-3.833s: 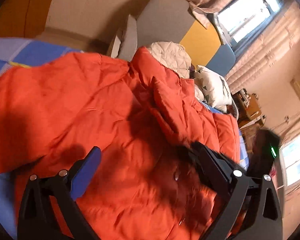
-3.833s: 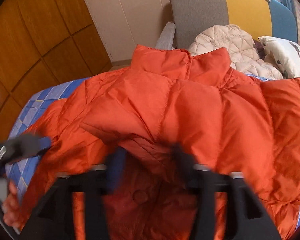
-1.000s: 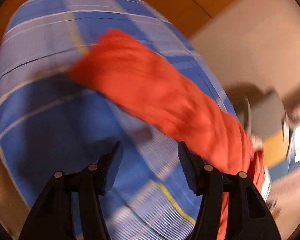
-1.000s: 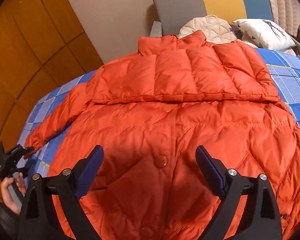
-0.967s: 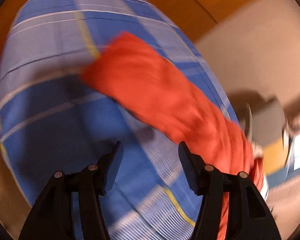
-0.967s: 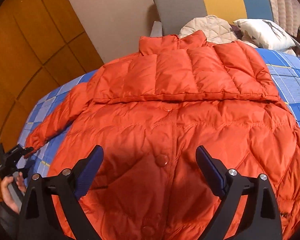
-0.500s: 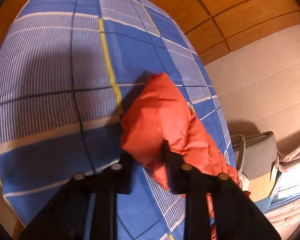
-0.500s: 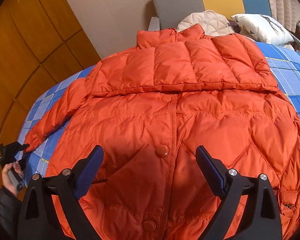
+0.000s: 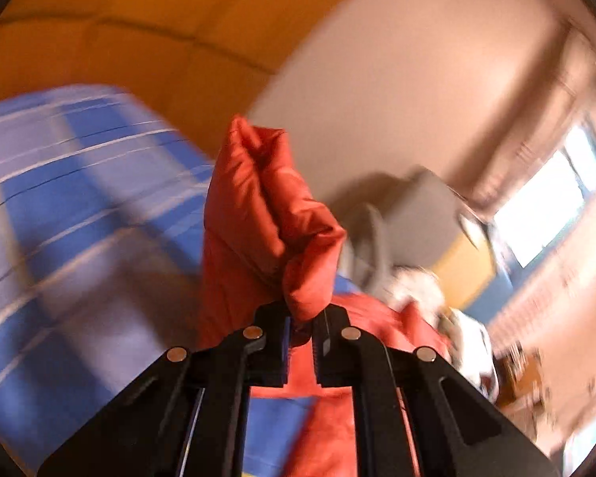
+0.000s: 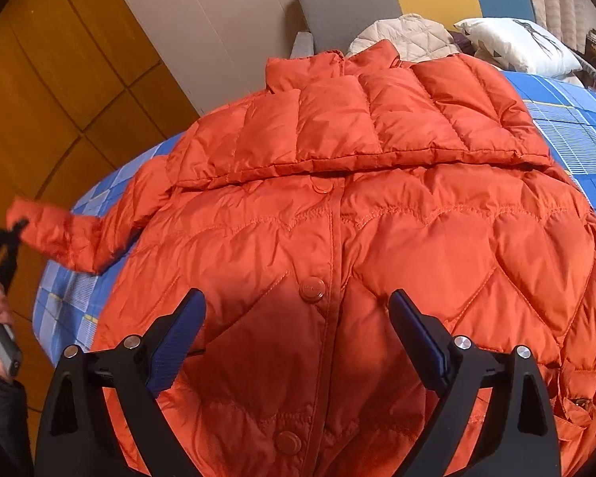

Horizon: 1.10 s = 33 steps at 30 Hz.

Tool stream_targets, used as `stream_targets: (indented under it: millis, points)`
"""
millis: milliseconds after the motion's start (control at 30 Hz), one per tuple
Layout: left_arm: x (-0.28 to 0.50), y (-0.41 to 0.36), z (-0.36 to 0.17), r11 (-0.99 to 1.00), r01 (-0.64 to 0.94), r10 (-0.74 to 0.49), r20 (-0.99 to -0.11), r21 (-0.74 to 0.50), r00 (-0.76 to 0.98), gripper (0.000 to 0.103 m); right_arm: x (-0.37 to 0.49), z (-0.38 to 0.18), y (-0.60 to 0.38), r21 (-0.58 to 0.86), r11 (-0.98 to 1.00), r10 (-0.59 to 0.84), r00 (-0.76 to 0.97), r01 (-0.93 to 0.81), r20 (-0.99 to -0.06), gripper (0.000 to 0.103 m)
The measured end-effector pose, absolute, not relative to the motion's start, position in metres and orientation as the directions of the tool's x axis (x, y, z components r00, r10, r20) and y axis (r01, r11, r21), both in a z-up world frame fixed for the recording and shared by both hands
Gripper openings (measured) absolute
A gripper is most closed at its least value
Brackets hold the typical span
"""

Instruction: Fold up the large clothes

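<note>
Sleeve cuff now lifted off bedspread, pinched in left claw; right claw stays spread above jacket.

Bedspread — blurred; jacket hem cropped

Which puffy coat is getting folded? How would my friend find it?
Look at the bed with the blue checked sheet. The orange puffer jacket is spread across it, snaps up the front. The cream quilted jacket behind it is pale and bunched near the pillows.
</note>
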<state>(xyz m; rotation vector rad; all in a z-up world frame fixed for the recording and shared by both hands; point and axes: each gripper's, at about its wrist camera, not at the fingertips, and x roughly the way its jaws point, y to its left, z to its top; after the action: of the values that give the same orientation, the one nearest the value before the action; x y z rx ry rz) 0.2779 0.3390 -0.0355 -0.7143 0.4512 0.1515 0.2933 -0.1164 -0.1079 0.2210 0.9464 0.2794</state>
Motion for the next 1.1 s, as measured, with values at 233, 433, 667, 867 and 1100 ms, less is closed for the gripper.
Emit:
stream_targets:
  millis: [233,433,667,867,1100]
  points:
    - [0.322,0.203,-0.030,0.891,0.031,-0.271,-0.474,-0.454,0.838,0.007,0.294,-0.100,-0.135,0.358,0.925,0.363,0.570,-0.125,-0.737,0.093]
    - [0.341,0.126,-0.066,0.914,0.164,-0.365,-0.575,-0.370,0.732,0.007,0.300,-0.089,-0.155,0.439,0.891,0.420,0.581,-0.118,-0.697,0.088]
    - [0.343,0.100,-0.098,0.925,0.173,-0.364,-0.654,-0.339,0.663,0.008,0.324,-0.074,-0.154,0.580,0.793,0.576,0.541,-0.187,-0.612,0.081]
    - [0.344,0.092,-0.105,0.932,0.177,-0.353,-0.673,-0.318,0.650,0.008,0.355,-0.072,-0.114,0.669,0.700,0.697,0.444,-0.252,-0.562,0.081]
    - [0.345,0.077,-0.104,0.934,0.186,-0.350,-0.672,-0.305,0.652,0.009,0.397,-0.096,-0.058,0.664,0.708,0.703,0.325,-0.242,-0.632,0.052]
